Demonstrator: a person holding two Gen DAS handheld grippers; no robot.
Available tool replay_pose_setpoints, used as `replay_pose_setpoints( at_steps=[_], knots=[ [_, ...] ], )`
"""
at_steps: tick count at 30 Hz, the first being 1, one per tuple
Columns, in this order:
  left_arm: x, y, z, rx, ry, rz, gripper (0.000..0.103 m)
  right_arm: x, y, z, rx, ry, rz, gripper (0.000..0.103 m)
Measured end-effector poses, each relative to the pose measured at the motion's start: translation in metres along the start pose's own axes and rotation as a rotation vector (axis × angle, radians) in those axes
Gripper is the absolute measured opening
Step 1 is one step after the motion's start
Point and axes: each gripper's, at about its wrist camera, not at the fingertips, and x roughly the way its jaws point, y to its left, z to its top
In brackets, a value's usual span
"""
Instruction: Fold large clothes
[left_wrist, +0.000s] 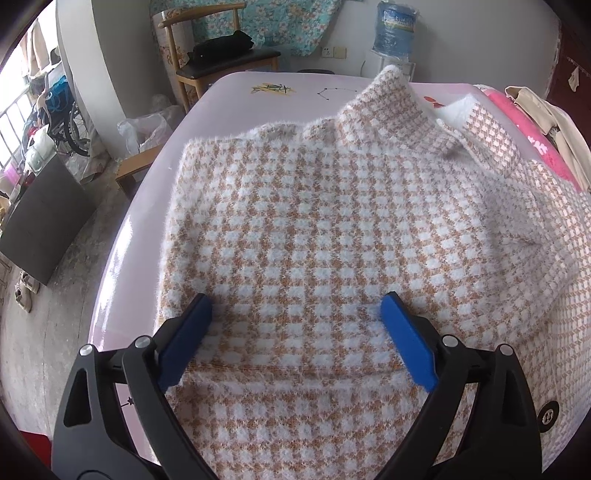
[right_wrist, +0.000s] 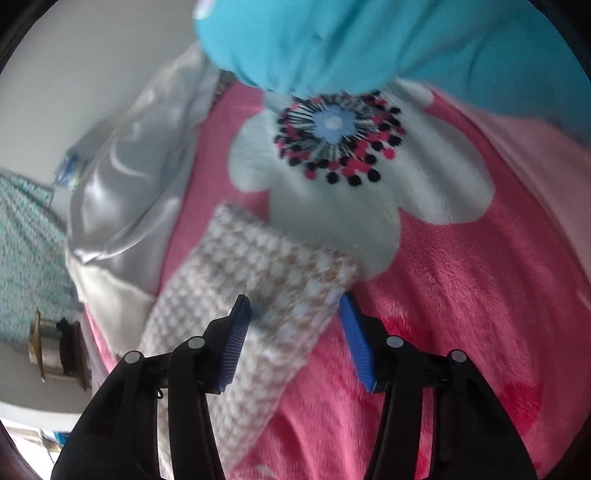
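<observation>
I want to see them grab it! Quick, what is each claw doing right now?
Left claw: open, over the checked sweater, holding nothing.
Right claw: open around the sweater's sleeve end on the pink blanket, not squeezing it.

bare table (left_wrist: 236, 96) beyond sweater (left_wrist: 314, 221); chair (left_wrist: 221, 62) behind.

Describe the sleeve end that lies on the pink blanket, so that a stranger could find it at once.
Start from the pink blanket with the big white flower. Just below the flower, the sleeve end lies between the open right gripper's fingers. It alone there is fluffy and checked tan and white.
</observation>
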Motion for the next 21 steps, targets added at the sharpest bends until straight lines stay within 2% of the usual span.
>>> replay_pose_setpoints(
  at_steps=[2, 3, 6, 7, 10, 13, 16, 19, 21],
  knots=[
    [0.0, 0.0, 0.0, 0.0, 0.001, 0.0, 0.09, 0.007, -0.008, 0.002, 0.04, 0.003, 0.015, 0.048],
    [0.0, 0.0, 0.0, 0.0, 0.001, 0.0, 0.09, 0.007, -0.008, 0.002, 0.043, -0.003, 0.018, 0.044],
    [0.0, 0.0, 0.0, 0.001, 0.001, 0.0, 0.09, -0.005, 0.003, -0.002, -0.01, -0.037, 0.002, 0.023],
    [0.0, 0.0, 0.0, 0.001, 0.002, -0.001, 0.09, -0.015, 0.01, -0.005, -0.039, -0.064, -0.006, 0.019],
    [0.0, 0.0, 0.001, 0.001, 0.003, 0.0, 0.09, -0.044, 0.039, -0.012, -0.148, -0.144, -0.022, 0.016],
    [0.0, 0.0, 0.001, 0.001, 0.004, -0.001, 0.09, -0.092, 0.087, -0.03, -0.302, -0.244, -0.011, 0.015],
    [0.0, 0.0, 0.002, 0.002, 0.007, -0.01, 0.09, -0.146, 0.145, -0.061, -0.46, -0.336, 0.045, 0.015],
    [-0.004, 0.004, 0.002, -0.007, 0.004, -0.036, 0.09, -0.197, 0.215, -0.106, -0.617, -0.399, 0.132, 0.015],
    [-0.011, 0.01, 0.0, -0.021, -0.009, -0.049, 0.09, -0.234, 0.265, -0.151, -0.736, -0.433, 0.213, 0.015]
  ],
)
